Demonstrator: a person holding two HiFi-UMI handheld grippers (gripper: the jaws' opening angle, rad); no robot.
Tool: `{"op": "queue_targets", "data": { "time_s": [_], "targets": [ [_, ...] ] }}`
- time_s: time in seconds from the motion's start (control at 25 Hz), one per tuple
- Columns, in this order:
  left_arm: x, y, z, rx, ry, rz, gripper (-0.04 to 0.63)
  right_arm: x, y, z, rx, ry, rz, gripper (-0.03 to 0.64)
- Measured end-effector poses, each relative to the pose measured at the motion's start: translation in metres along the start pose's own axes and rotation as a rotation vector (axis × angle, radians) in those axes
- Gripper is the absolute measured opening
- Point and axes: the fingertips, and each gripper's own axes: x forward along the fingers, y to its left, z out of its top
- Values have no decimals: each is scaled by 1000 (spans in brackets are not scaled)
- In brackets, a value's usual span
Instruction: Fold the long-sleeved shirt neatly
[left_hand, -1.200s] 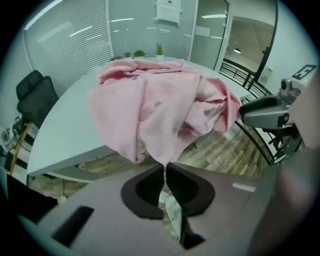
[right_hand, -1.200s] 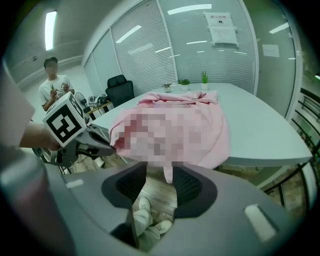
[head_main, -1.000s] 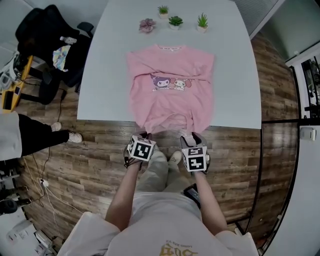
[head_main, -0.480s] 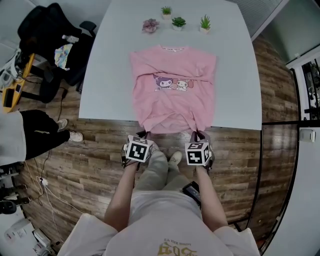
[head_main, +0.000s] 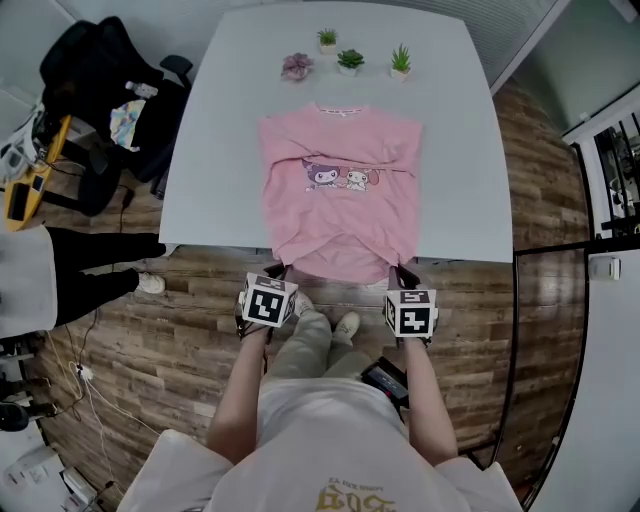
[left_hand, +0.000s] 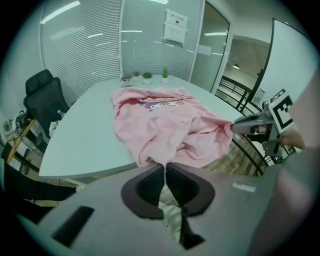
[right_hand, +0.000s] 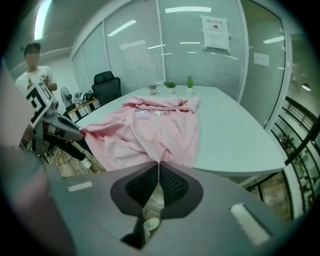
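Hem pickup, 6 o'clock: left gripper pinching shirt hem, right gripper just closed on it; next, probably lift toward 12 o'clock.

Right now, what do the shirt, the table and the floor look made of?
Shirt: soft pink knit fabric, probably cotton; it drapes and wrinkles.
Table: smooth matte pale top, perhaps laminate; even surface.
Floor: wood-look planks with grain; wood or vinyl unclear.

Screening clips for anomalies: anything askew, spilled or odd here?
Nothing spilled or damaged. The pink shirt bunches at its hem, past the table edge, because the left gripper and the right gripper, its jaws having just closed, pinch it there. The potted plants stand upright.
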Motion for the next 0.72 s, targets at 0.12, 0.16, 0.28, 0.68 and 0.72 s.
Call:
{"op": "queue_targets", "data": {
  "time_s": [0.12,0.16,0.28,0.68,0.72],
  "targets": [
    [-11,2,5,-3,-20,6,18,-13,-6,13,40,-42,14,18],
    [-15,3,6,-3,-29,9,18,-18,-7,17,47,-54,17,17],
    [-30,8,10,-1,-52,21,18,-30,-6,30,51,-85,28,17],
    [-70,24,26,-7,-125,51,18,-62,3,57,76,-172,76,18],
    [-74,25,27,-10,-133,53,18,-66,4,60,89,-186,85,18]
  ]
}}
